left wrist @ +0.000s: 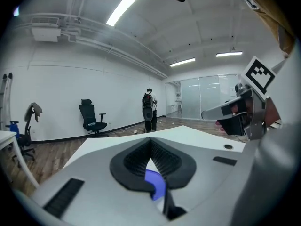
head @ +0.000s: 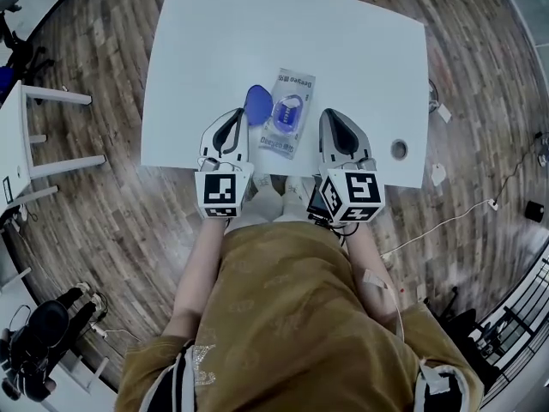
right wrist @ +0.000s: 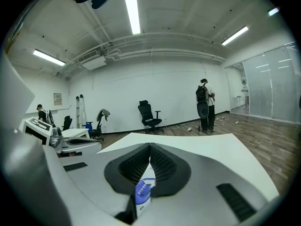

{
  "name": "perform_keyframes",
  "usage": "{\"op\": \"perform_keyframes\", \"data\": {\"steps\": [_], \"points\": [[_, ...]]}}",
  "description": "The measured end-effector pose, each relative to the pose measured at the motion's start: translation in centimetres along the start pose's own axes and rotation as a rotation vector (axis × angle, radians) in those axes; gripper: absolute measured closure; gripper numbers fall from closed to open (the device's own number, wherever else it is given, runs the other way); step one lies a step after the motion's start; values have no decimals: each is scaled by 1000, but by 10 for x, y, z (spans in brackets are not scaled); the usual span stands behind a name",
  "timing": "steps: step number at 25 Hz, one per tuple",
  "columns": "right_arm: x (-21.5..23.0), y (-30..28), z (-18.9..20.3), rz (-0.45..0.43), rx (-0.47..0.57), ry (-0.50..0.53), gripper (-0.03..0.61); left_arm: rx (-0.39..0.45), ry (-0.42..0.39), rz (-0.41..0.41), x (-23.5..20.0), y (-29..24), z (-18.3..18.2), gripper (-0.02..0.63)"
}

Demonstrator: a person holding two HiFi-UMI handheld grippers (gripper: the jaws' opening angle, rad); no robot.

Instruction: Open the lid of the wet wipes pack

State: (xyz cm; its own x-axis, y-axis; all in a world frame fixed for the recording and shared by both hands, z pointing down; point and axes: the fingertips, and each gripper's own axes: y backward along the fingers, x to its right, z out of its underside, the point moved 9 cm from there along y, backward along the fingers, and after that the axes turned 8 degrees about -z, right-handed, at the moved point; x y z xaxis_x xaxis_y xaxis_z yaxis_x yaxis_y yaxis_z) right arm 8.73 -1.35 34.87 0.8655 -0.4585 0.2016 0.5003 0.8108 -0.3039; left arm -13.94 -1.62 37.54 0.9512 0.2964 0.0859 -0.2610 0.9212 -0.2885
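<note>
The wet wipes pack (head: 287, 114) lies flat in the middle of the white table (head: 197, 50), its blue lid (head: 257, 103) flipped open to the left. My left gripper (head: 232, 117) hovers just left of the lid with its jaws together and nothing between them. Through the gap below its pads in the left gripper view (left wrist: 150, 144), the blue lid (left wrist: 156, 185) shows. My right gripper (head: 331, 115) hangs right of the pack, shut and empty. A strip of the pack's label (right wrist: 143, 192) shows under its closed pads (right wrist: 150, 147).
A round cable hole (head: 399, 149) sits near the table's right front corner. A white desk (head: 17, 144) stands to the left on the wooden floor. Far off are a black office chair (left wrist: 91, 117) and a standing person (left wrist: 149, 109).
</note>
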Motion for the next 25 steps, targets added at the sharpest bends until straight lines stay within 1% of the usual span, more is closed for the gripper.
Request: {"op": "perform_keyframes", "data": {"steps": [6, 13, 16, 20, 22, 25], "points": [[2, 14, -21, 1, 80, 19, 568, 76, 30, -7, 1, 10, -32, 612], [0, 31, -42, -4, 165, 33, 568, 165, 46, -29, 2, 19, -72, 612], [1, 38, -48, 3, 179, 41, 568, 179, 43, -34, 6, 22, -82, 612], [2, 47, -53, 30, 206, 79, 568, 182, 29, -42, 9, 24, -87, 612], [3, 52, -55, 46, 228, 93, 568, 180, 28, -49, 9, 26, -89, 612], [3, 60, -60, 70, 270, 109, 568, 199, 33, -58, 9, 30, -93, 612]]}}
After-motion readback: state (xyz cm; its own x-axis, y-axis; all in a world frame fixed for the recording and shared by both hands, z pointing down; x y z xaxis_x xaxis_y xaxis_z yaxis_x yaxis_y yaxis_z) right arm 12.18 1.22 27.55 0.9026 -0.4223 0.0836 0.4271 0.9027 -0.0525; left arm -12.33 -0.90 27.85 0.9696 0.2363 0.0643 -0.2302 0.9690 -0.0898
